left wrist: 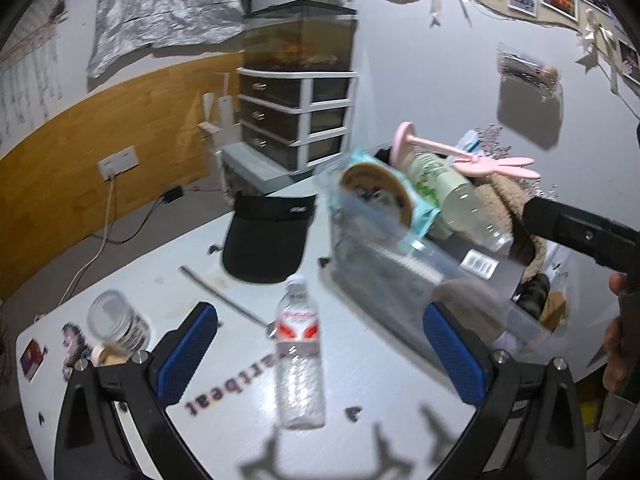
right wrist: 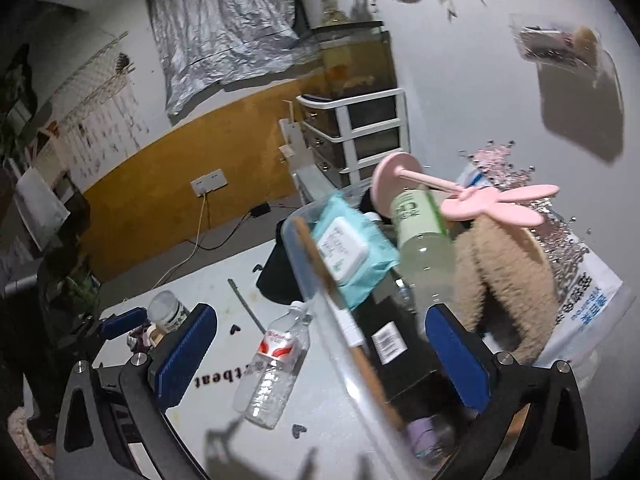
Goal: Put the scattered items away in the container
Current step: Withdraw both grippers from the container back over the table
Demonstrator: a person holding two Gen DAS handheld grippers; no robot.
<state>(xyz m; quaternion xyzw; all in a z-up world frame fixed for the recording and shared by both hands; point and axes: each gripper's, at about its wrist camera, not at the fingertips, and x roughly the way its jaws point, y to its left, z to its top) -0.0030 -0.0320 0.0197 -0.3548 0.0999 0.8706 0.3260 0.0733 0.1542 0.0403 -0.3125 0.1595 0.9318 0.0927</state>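
Observation:
A clear water bottle with a red label lies on the white table, seen between the blue pads of my open left gripper; the pads do not press on it. To its right stands the clear plastic container, piled with a teal wipes pack, a green bottle, a pink bunny-eared stand and a brown plush. My right gripper is wide open over the container's near rim, nothing held. A black visor, a glass jar and a thin metal rod lie loose.
A white drawer unit with a fish tank on top stands behind the table. A wall socket and cables run at the back left. A white printed bag sits right of the container. Small stickers and trinkets lie near the left edge.

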